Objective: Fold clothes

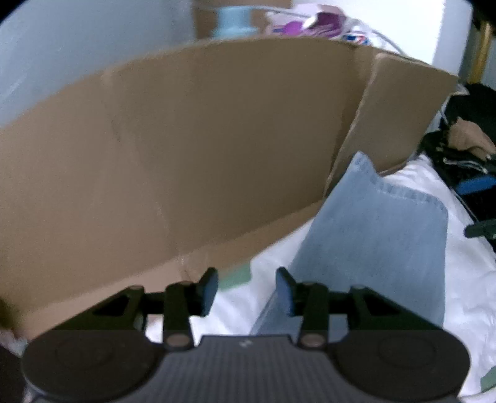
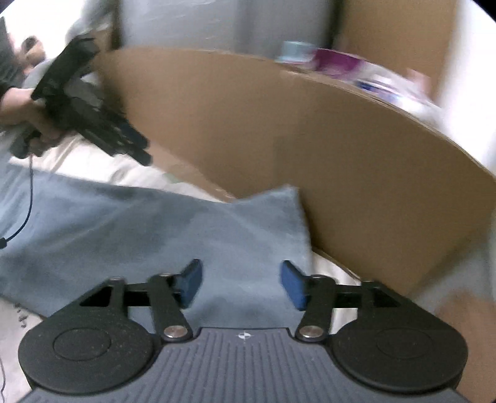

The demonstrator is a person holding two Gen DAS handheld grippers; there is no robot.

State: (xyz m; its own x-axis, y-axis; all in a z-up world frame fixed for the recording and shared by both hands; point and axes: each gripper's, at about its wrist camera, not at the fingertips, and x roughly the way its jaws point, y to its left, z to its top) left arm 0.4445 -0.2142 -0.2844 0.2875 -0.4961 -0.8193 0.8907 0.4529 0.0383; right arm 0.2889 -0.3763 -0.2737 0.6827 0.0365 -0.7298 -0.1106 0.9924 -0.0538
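Note:
Light blue jeans (image 1: 372, 235) lie flat on a white sheet (image 1: 434, 186), one corner against a cardboard box. My left gripper (image 1: 246, 279) hangs open above the jeans' near edge and the sheet, with nothing between its fingers. In the right wrist view the jeans (image 2: 155, 229) spread out to the left. My right gripper (image 2: 241, 272) is open over them, its blue pads (image 2: 293, 285) clear of the cloth. The same view shows a hand holding the left gripper (image 2: 139, 152) at the upper left, above the sheet. Both views are blurred.
A big brown cardboard box (image 1: 186, 148) stands right behind the jeans and fills the middle of the right wrist view too (image 2: 325, 148). Purple and white packages (image 1: 322, 21) and a pale blue bottle (image 1: 232, 18) sit behind it. A hand with dark gear (image 1: 465, 142) is at the right edge.

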